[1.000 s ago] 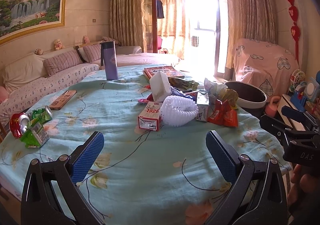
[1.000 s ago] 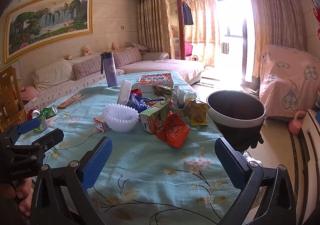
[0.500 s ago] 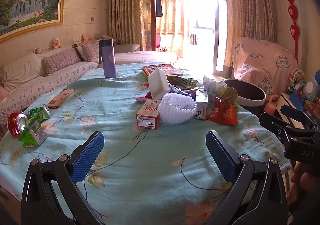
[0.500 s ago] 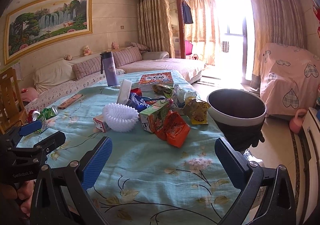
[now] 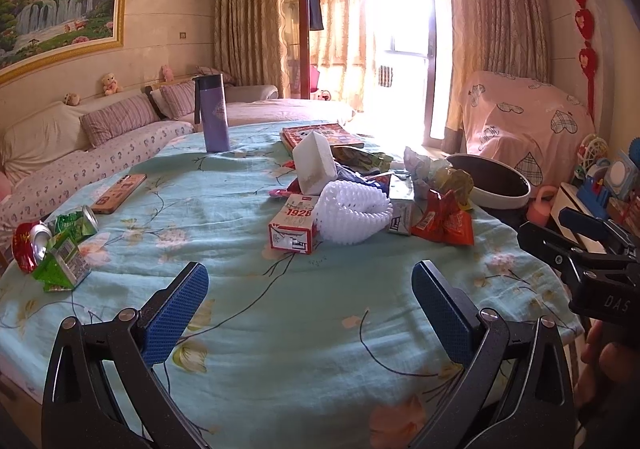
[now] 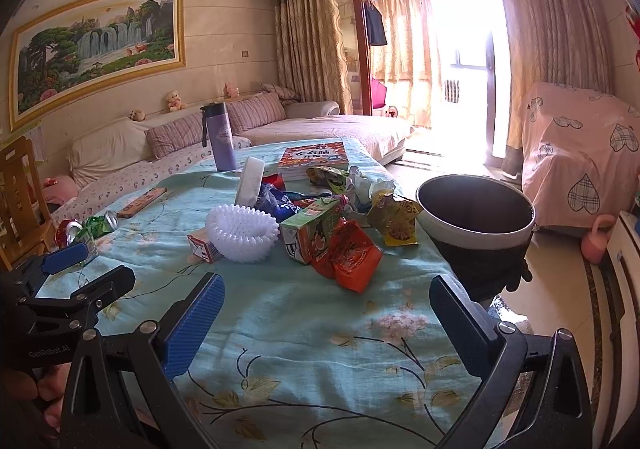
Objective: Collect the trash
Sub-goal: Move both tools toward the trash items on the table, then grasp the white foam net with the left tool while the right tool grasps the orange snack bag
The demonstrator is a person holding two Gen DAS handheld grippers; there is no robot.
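Observation:
A heap of trash lies mid-table: a white foam fruit net (image 5: 354, 211) (image 6: 242, 233), a red-and-white carton (image 5: 295, 223), a green-and-orange carton (image 6: 310, 227), red snack wrappers (image 5: 444, 223) (image 6: 352, 259), a yellow wrapper (image 6: 394, 223) and a white foam block (image 5: 314, 163). Crushed cans and a green carton (image 5: 52, 249) lie at the left edge. A dark bin (image 6: 476, 215) (image 5: 490, 181) stands beside the table's right edge. My left gripper (image 5: 310, 303) and right gripper (image 6: 326, 315) are open and empty, short of the heap.
A purple bottle (image 5: 214, 113), a book (image 5: 320, 135) and a phone (image 5: 118, 193) lie on the floral tablecloth (image 5: 224, 217). A sofa stands to the left, a covered chair to the right, a wooden chair (image 6: 20, 201) at the far left.
Both grippers have shifted very slightly toward the table; the trash and bin have not moved.

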